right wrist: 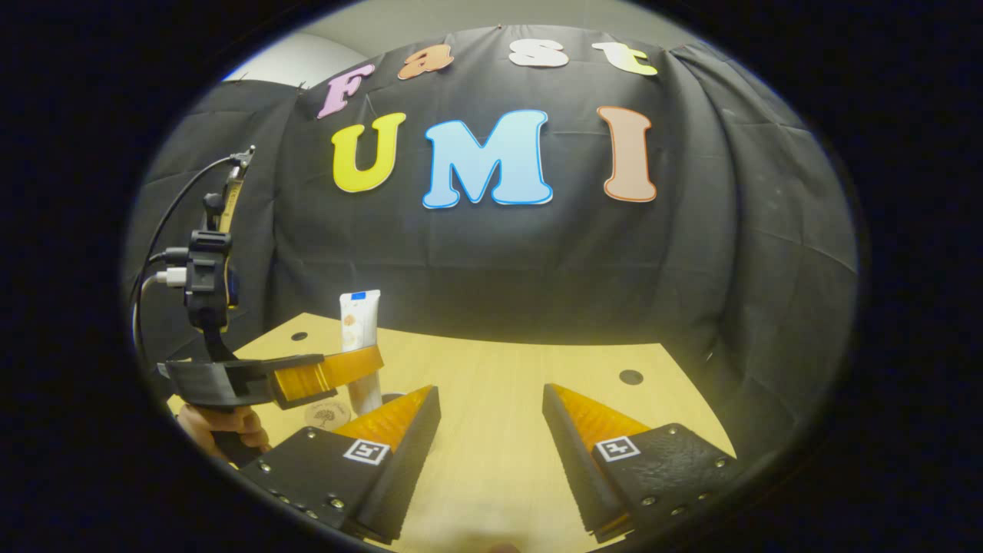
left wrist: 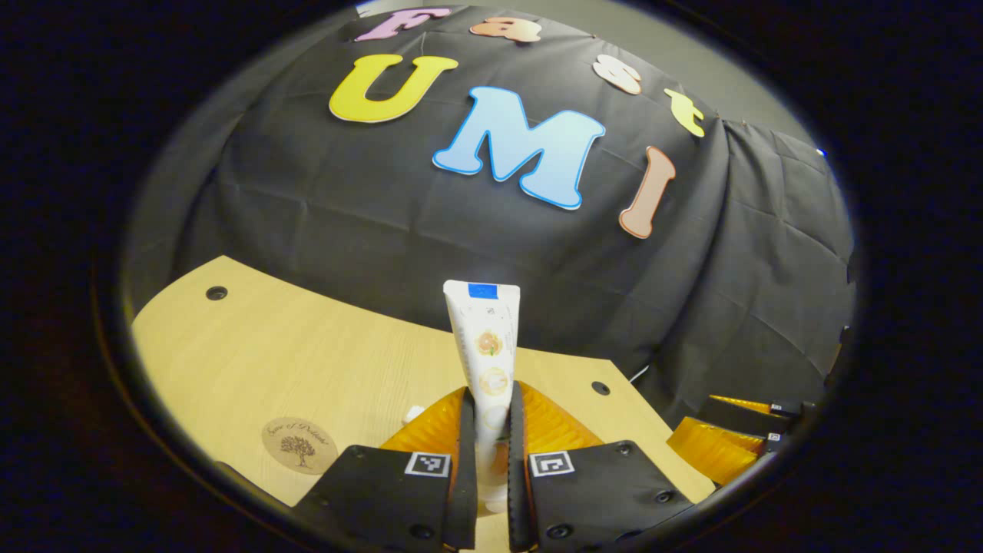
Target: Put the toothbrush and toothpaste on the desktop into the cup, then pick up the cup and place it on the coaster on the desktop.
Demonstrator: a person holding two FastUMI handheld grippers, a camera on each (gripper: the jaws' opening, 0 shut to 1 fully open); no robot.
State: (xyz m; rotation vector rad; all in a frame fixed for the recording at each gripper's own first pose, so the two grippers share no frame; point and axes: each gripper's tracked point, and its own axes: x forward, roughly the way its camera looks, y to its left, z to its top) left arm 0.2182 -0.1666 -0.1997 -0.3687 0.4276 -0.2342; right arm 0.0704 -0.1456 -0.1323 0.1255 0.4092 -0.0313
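Toothpaste [left wrist: 485,346] stands upright, clamped by left tongs [left wrist: 490,430]; right tongs [right wrist: 491,426] gape wide over bare desktop [right wrist: 499,369].

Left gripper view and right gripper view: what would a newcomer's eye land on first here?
The toothpaste tube stands out first, held upright and clamped by the left gripper above the wooden desk. Next comes the right gripper, open and holding nothing over the desk. A round coaster with a tree design lies on the desk to the left of the left gripper in its own view.
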